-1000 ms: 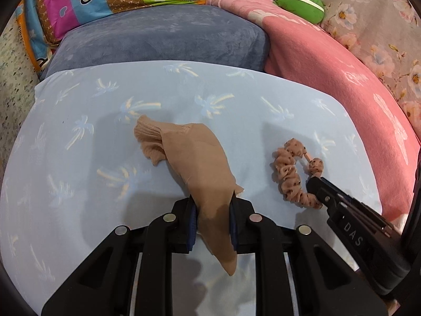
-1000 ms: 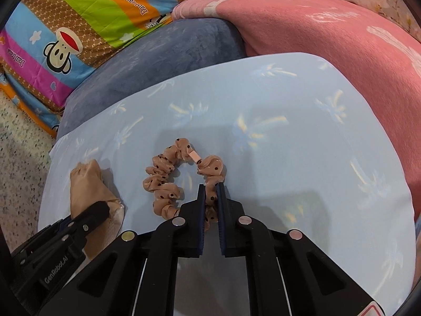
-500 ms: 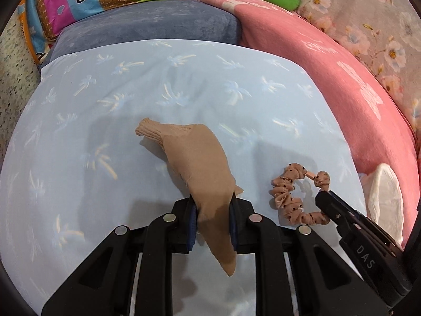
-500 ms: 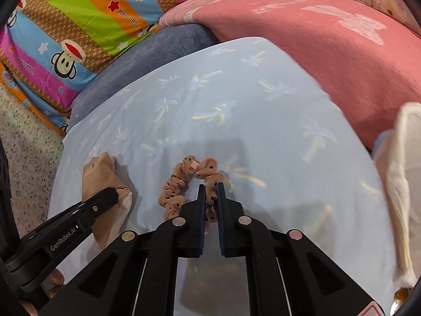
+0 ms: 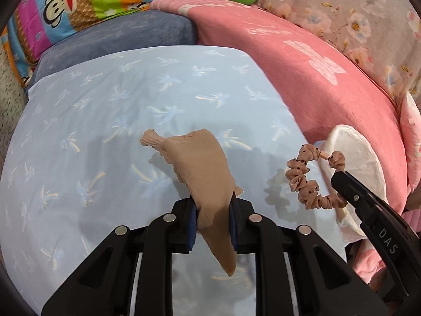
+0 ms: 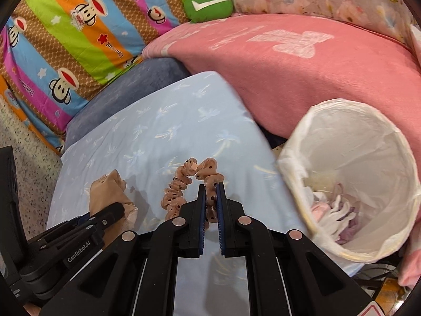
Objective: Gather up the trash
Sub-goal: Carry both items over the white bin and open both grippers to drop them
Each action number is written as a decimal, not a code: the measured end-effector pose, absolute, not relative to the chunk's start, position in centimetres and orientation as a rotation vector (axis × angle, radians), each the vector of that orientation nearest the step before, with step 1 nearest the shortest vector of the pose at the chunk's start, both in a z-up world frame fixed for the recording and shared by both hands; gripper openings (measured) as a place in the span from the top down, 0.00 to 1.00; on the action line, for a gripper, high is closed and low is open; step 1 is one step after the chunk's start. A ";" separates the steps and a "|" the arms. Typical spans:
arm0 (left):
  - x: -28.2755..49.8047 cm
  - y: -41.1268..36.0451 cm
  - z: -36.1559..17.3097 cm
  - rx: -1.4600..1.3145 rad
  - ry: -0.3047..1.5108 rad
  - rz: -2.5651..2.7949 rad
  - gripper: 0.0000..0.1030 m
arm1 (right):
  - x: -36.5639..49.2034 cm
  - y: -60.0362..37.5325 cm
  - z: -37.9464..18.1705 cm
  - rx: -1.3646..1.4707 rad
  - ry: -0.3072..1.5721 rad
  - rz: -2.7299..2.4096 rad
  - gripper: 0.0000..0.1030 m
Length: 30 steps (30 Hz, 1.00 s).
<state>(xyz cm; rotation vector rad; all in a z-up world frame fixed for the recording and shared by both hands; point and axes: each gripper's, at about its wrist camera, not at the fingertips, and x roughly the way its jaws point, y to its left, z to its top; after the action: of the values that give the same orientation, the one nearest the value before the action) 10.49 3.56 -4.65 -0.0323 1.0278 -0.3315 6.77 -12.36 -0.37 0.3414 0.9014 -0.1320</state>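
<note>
My left gripper (image 5: 212,197) is shut on a tan nylon stocking (image 5: 202,168), which hangs above the light blue palm-print sheet (image 5: 105,121). My right gripper (image 6: 211,187) is shut on a tan polka-dot scrunchie (image 6: 184,181), lifted off the sheet. In the left wrist view the scrunchie (image 5: 307,181) dangles from the right gripper (image 5: 339,181) at the right, in front of the bin. A white-lined trash bin (image 6: 350,121) stands to the right of the sheet, with crumpled white and purple scraps inside. In the right wrist view the stocking (image 6: 108,192) and left gripper (image 6: 115,210) show at lower left.
A pink blanket (image 6: 302,60) rises behind the bin. A grey-blue cushion (image 5: 118,39) lies beyond the sheet, and a striped monkey-print quilt (image 6: 71,34) with a green plush (image 6: 208,5) sits at the back. Speckled floor (image 6: 23,163) lies to the left.
Both grippers have lifted and carried the stocking and scrunchie to the right across the sheet. The white-lined bin has come into view on the right.
</note>
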 end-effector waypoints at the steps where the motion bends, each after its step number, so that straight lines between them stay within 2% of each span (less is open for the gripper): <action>1: 10.3 3.0 -4.5 -0.024 1.024 -0.340 0.81 | 6.4 -12.9 -0.1 0.342 0.894 -0.140 0.93; 30: 6.4 -13.9 -1.0 0.198 0.936 -0.627 0.81 | -1.3 -28.1 2.9 0.439 0.760 -0.382 0.92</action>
<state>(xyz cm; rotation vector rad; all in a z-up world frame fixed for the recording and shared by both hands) 6.41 -13.85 -0.98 0.1983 0.9358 -0.6269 -1.27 -28.12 2.90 0.4385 0.7595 -0.3817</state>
